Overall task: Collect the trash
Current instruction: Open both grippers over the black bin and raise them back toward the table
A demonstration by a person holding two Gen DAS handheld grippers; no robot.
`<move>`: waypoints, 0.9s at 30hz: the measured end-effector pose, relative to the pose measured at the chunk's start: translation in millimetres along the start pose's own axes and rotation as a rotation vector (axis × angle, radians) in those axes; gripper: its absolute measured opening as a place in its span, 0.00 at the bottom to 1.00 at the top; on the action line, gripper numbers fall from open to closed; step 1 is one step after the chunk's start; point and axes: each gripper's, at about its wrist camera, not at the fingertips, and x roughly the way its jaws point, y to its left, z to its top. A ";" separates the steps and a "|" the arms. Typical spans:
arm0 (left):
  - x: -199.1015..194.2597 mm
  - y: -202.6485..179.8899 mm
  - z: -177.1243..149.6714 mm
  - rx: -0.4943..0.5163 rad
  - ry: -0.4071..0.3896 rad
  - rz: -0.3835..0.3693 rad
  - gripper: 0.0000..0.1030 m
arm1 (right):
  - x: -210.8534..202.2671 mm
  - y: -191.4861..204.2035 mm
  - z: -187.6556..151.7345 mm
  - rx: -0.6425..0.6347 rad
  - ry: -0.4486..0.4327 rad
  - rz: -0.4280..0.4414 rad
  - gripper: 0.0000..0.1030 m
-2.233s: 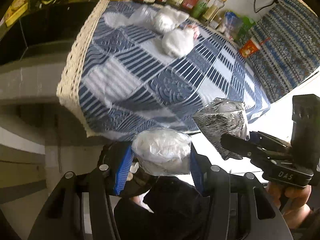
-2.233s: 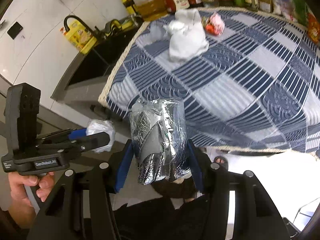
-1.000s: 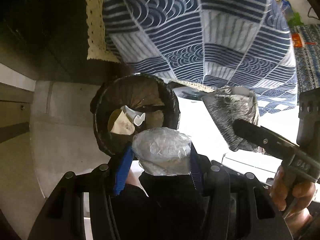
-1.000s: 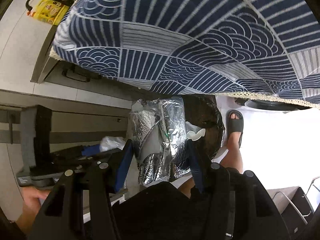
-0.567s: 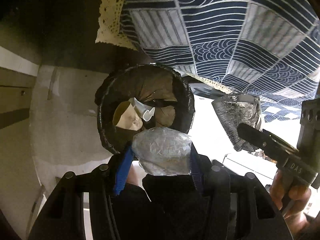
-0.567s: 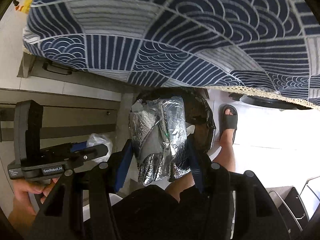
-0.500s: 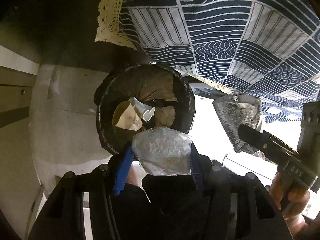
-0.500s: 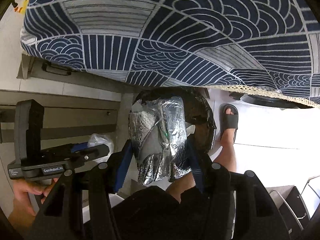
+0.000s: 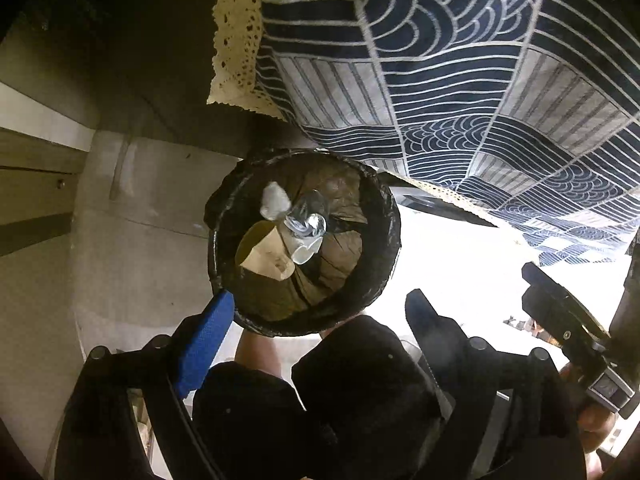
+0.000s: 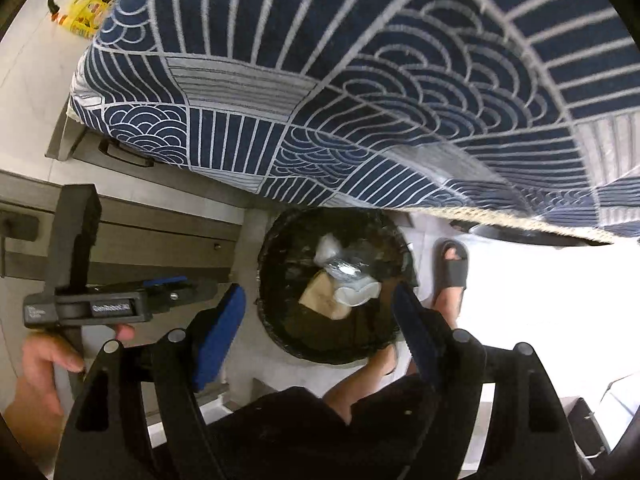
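Note:
A round bin with a black liner [image 9: 394,216] stands on the floor below the table edge; it also shows in the right wrist view [image 10: 264,280]. Inside lie a white crumpled wad [image 9: 274,200], a silver foil wrapper [image 9: 306,216], a brown paper piece [image 9: 266,258] and a white scrap. My left gripper [image 9: 316,312] is open and empty just above the bin's near rim. My right gripper [image 10: 318,304] is open and empty over the bin. The right gripper also shows at the right edge of the left wrist view [image 9: 560,312].
A blue and white patterned tablecloth [image 9: 440,60] with a lace hem hangs over the bin's far side. Grey cabinet drawers [image 10: 132,240] stand to the left. The person's sandalled foot [image 10: 452,270] is beside the bin on the white floor.
Both grippers have opened. The white plastic wad and the silver foil wrapper have dropped from them into the bin. Both grippers have moved closer over the bin.

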 end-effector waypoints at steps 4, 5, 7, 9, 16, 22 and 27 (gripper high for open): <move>-12.5 -4.7 -3.2 0.012 -0.023 0.004 0.82 | -18.2 7.9 -3.7 -0.027 -0.035 -0.026 0.73; -16.6 -6.2 -4.2 0.015 -0.030 0.003 0.82 | -21.9 9.4 -5.4 -0.029 -0.040 -0.028 0.73; -24.4 -9.5 -6.1 0.021 -0.044 -0.003 0.82 | -31.7 12.8 -8.5 -0.030 -0.058 -0.034 0.80; -31.2 -13.4 -8.2 0.029 -0.053 -0.007 0.82 | -39.7 16.0 -10.9 -0.037 -0.074 -0.037 0.81; -59.1 -29.8 -16.9 0.080 -0.105 -0.009 0.93 | -74.2 26.1 -14.8 -0.041 -0.135 -0.054 0.82; -91.8 -43.0 -22.8 0.120 -0.178 -0.033 0.93 | -114.0 36.9 -14.5 -0.037 -0.216 -0.061 0.91; -120.1 -54.2 -25.0 0.151 -0.241 -0.059 0.93 | -149.4 48.4 -10.0 -0.035 -0.292 -0.073 0.95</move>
